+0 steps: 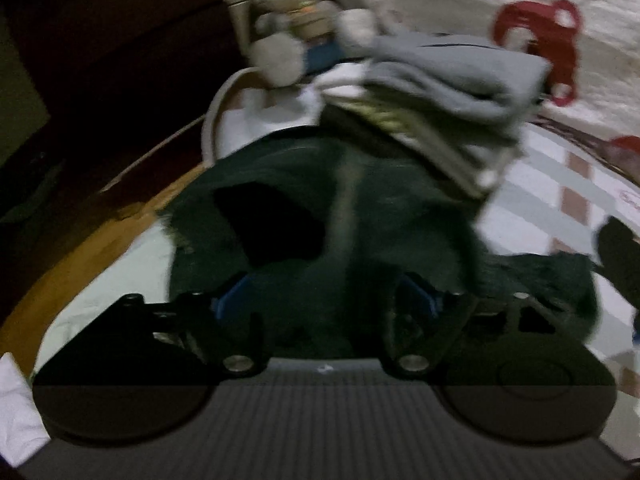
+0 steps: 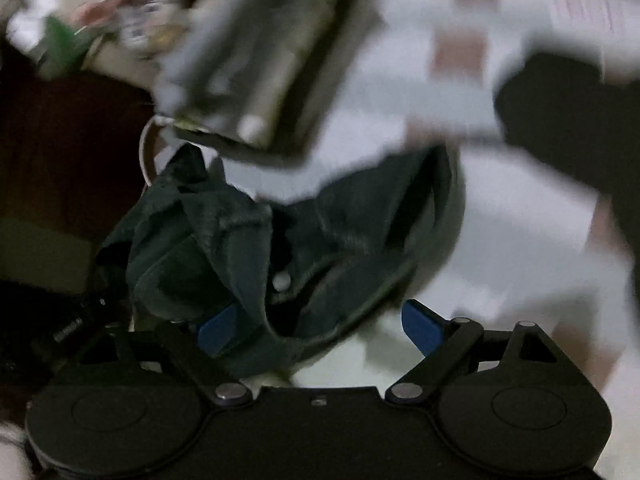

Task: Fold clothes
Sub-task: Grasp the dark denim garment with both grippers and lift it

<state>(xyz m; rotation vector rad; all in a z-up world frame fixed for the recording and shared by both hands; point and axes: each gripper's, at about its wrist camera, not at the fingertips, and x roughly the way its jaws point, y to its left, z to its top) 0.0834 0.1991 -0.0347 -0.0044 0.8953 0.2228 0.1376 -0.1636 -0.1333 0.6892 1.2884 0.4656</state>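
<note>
We are reaching for the dark green garment (image 1: 340,208), which lies crumpled on the bed (image 1: 560,184) just in front of the folded stack (image 1: 452,92). Both the left gripper (image 1: 328,300) and the right gripper (image 2: 320,328) have fingers apart, gripping nothing yet. Next we probably must pinch two edges and spread the cloth flat.

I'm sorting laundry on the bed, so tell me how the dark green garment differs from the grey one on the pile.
The dark green garment lies spread and rumpled on the bed sheet; the grey garment is folded. The green one sits low, right in front of the left gripper; the grey one tops a stack of folded clothes farther back. Both are soft fabric.
</note>
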